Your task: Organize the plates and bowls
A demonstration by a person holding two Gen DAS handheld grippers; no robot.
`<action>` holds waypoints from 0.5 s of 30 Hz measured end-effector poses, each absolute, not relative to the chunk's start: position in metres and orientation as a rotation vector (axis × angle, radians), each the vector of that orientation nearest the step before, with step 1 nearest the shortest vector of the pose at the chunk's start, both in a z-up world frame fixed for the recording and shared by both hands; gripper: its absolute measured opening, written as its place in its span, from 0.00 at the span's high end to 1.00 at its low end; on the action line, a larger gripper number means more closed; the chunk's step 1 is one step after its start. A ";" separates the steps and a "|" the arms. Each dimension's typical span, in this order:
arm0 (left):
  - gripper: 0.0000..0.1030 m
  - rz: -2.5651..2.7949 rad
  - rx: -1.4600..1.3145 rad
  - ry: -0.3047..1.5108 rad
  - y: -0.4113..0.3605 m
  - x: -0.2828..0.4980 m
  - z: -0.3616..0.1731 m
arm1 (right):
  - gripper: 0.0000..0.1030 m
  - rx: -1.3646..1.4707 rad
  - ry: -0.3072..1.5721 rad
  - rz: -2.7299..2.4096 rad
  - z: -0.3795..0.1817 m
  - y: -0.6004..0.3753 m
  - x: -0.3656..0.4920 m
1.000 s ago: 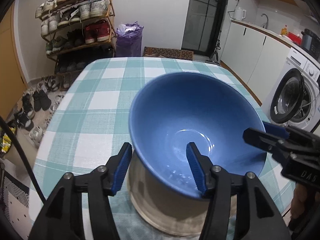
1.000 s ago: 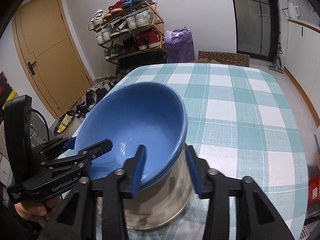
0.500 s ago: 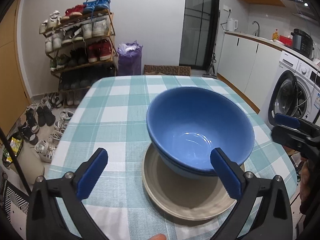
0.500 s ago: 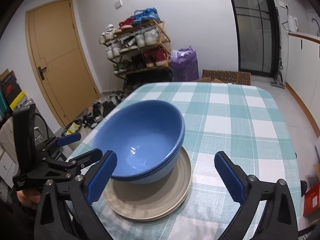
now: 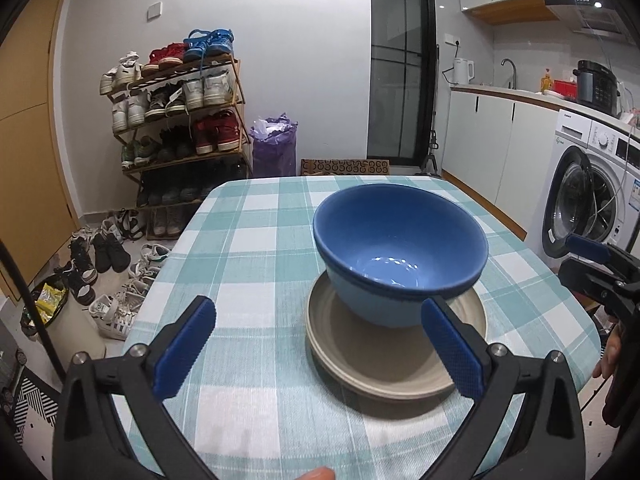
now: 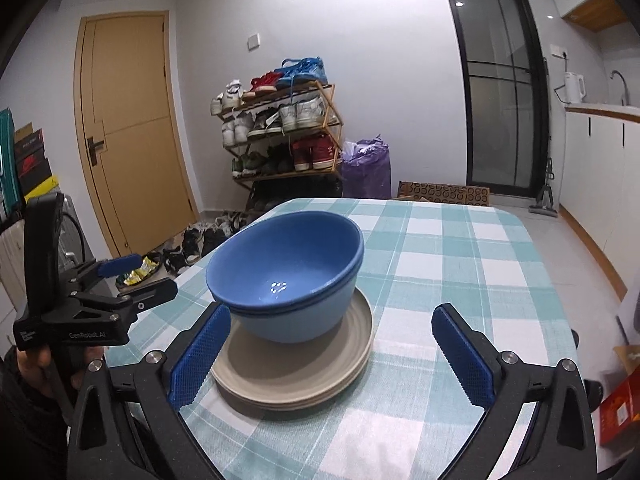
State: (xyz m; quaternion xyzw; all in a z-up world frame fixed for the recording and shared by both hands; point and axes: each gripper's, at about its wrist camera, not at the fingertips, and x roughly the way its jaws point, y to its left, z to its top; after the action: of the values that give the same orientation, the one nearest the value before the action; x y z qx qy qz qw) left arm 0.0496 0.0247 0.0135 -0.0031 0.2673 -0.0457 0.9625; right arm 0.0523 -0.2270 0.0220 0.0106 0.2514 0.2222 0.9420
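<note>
The bowls [image 5: 400,256] are nested upright, mouths upward, on stacked plates [image 5: 384,364] near the table's [image 5: 248,264] front edge; being round, no long axis is shown. The left gripper [image 5: 320,352] and right gripper [image 6: 328,352] are released, jaws spread wide, nothing between them. A second earlier both were clamped on the upper bowl's rim, which was tilted; now both are drawn back.
</note>
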 end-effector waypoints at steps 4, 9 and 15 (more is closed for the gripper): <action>0.00 -0.081 0.023 0.519 0.022 0.035 0.008 | 0.01 0.037 0.484 0.452 0.014 -0.234 0.037; 0.00 -0.065 0.025 0.504 0.022 0.020 0.000 | 0.01 0.031 0.456 0.460 0.008 -0.237 0.021; 0.00 -0.068 0.015 0.486 0.023 0.010 -0.008 | 0.01 0.033 0.418 0.477 0.000 -0.236 0.004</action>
State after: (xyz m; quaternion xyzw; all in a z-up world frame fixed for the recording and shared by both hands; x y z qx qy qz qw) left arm 0.0097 0.0228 -0.0079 0.0073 0.2408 -0.0336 0.9700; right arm 0.0045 -0.2364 0.0003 0.0161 0.2057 0.2343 0.9500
